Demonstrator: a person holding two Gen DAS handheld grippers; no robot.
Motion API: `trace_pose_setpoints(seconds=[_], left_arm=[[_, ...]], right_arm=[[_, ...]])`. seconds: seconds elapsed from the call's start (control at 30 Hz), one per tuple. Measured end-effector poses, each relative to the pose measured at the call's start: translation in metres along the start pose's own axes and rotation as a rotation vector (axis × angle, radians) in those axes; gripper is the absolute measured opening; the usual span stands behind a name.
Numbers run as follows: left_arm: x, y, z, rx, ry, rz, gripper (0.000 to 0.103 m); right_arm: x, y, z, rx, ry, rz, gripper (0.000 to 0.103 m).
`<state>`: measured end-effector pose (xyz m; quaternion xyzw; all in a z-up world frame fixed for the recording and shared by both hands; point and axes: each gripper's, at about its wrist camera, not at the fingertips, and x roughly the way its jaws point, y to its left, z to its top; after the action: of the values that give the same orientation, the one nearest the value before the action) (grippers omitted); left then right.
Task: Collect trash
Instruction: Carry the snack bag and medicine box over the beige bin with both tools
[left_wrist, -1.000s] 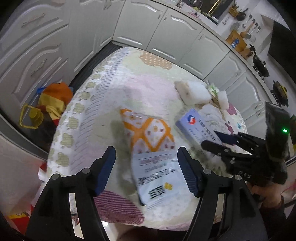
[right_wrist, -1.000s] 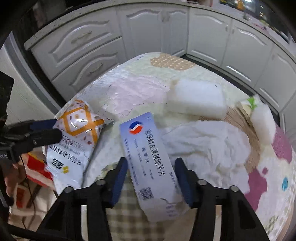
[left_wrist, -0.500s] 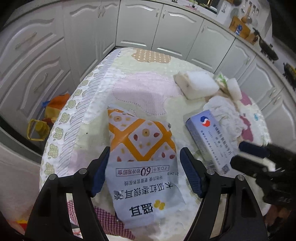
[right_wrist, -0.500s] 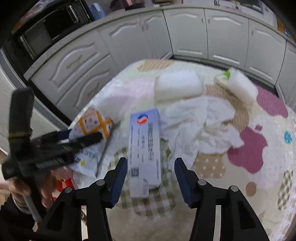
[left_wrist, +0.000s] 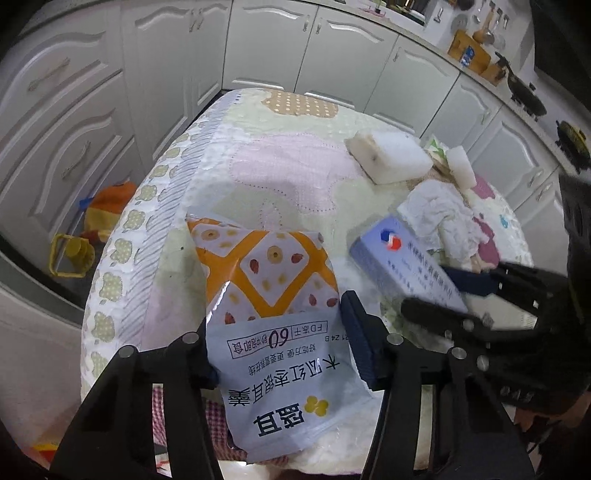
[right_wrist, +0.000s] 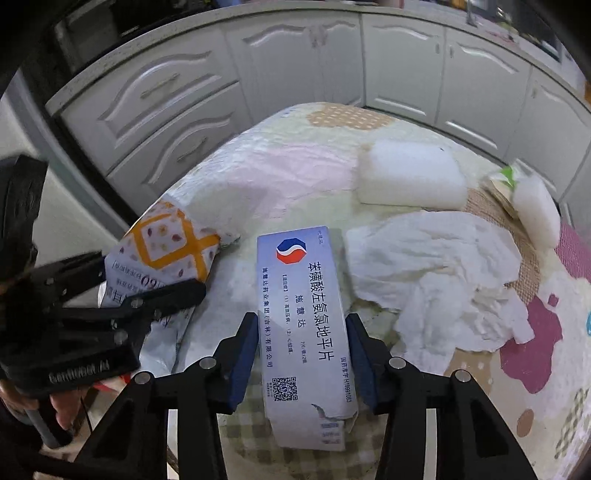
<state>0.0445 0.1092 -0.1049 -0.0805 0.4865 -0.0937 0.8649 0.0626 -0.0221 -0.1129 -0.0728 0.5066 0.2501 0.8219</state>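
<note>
An orange and white snack bag (left_wrist: 273, 317) lies at the table's near left edge. My left gripper (left_wrist: 284, 354) has its fingers on either side of the bag, close against it; the bag also shows in the right wrist view (right_wrist: 162, 251). A pale blue medicine box (right_wrist: 303, 332) lies between the fingers of my right gripper (right_wrist: 301, 354), which press its two long sides. The box also shows in the left wrist view (left_wrist: 402, 269). Crumpled white tissue (right_wrist: 436, 273) lies right of the box.
A round table with a patchwork cloth (left_wrist: 280, 166) stands among white kitchen cabinets (right_wrist: 155, 110). A big white sponge block (right_wrist: 410, 177) and a smaller one (right_wrist: 535, 210) lie at the far right. An orange bag (left_wrist: 107, 206) lies on the floor.
Both grippers have come down and forward over the table. The left fingers have narrowed around the snack bag and the right fingers have narrowed onto the medicine box.
</note>
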Motion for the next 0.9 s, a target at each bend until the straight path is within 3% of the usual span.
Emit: trace_pose_setpoints(seconds=[0.2,0.37,0.53,0.67,0.9], left_arm=[[-0.017,-0.008,0.000,-0.001,-0.042,-0.024,0.052],[-0.021,-0.026,-0.003,0.037,-0.053,-0.029,0.052],[-0.022,-0.043,-0.006,0.064,-0.056,-0.025,0.052],[-0.030,-0.053,-0.007,0.078,-0.083,-0.002,0.052],[-0.035,-0.076,-0.008,0.103,-0.097,-0.010,0.052]], right_arm=[[-0.031,-0.016,-0.029,0.061,-0.013,0.044,0.045],[-0.030,-0.029,-0.056,0.131,0.017,0.029,0.046],[-0.027,-0.022,-0.053,0.139,-0.022,0.013,0.049],[-0.026,-0.021,-0.056,0.147,-0.062,0.004,0.046],[-0.074,-0.042,-0.071,0.202,-0.146,0.008,0.045]])
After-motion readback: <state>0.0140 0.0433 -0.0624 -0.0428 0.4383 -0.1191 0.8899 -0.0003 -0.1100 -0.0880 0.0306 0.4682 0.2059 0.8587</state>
